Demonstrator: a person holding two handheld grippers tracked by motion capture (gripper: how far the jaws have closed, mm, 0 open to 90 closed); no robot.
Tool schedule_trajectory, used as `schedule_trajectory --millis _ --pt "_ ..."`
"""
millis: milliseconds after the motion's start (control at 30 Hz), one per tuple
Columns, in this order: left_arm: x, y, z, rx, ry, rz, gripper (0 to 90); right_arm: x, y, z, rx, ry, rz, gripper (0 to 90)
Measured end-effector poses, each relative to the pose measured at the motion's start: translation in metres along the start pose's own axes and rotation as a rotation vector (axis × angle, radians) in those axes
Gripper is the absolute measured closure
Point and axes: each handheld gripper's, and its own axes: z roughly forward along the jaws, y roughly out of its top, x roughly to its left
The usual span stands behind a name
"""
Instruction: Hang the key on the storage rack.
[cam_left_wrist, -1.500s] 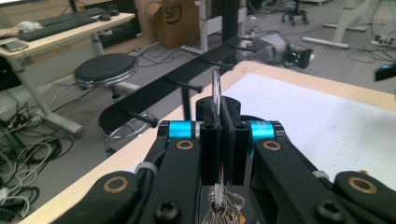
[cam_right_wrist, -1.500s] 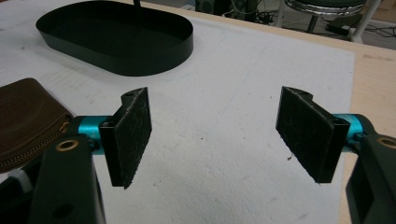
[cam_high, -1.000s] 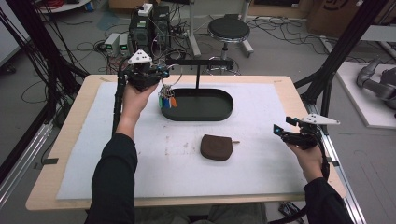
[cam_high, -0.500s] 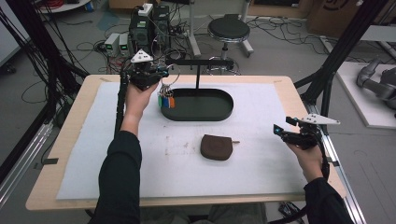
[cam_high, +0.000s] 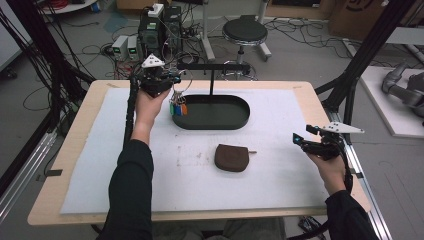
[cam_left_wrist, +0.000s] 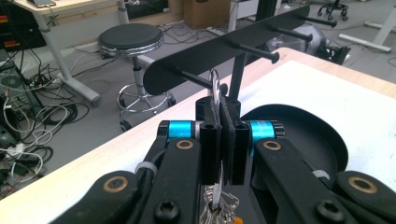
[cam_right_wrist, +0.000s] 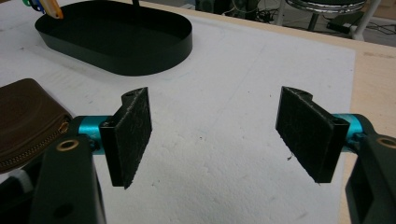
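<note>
Clamping the key ring (cam_left_wrist: 215, 88) between closed jaws, our left gripper (cam_high: 159, 80) holds it just beside 1 peg of the black hook rack (cam_left_wrist: 224, 53), keys (cam_high: 178, 108) dangling over the black oval tray (cam_high: 240, 118). Our right gripper (cam_right_wrist: 215, 135) rests open, empty, near the brown zip pouch (cam_high: 231, 157).

pouch (cam_high: 232, 157) before oval tray (cam_high: 240, 121), hook rack (cam_high: 212, 67) standing in tray

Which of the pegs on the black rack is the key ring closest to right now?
The key ring, held in the left gripper, sits by the end peg nearest that gripper; the other pegs stand farther along the rack.
</note>
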Motion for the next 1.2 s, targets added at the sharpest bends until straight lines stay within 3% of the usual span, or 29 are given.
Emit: schedule_trajectory --millis 367,467,567,800,933,1200 --pt "0.001 -0.003 0.003 0.002 0.018 -0.019 85.3 0.000 0.000 0.000 0.000 0.002 0.001 27.2" --pt "0.001 -0.004 0.003 0.024 0.034 -0.004 85.0 0.000 0.000 0.000 0.000 0.001 0.000 27.2" --pt "0.001 -0.004 0.001 0.005 0.048 -0.011 83.1 0.000 0.000 0.000 -0.001 0.002 -0.001 27.2" --pt "-0.002 -0.006 -0.011 0.014 0.101 0.012 65.7 0.000 0.000 0.000 0.002 0.003 -0.003 27.2" --pt "-0.010 -0.011 -0.025 -0.013 0.113 0.017 52.9 0.001 0.000 0.001 0.004 0.003 -0.002 27.2" --pt "-0.036 -0.033 -0.064 -0.063 0.068 0.043 38.6 0.005 0.000 0.002 0.005 0.004 -0.018 27.2"
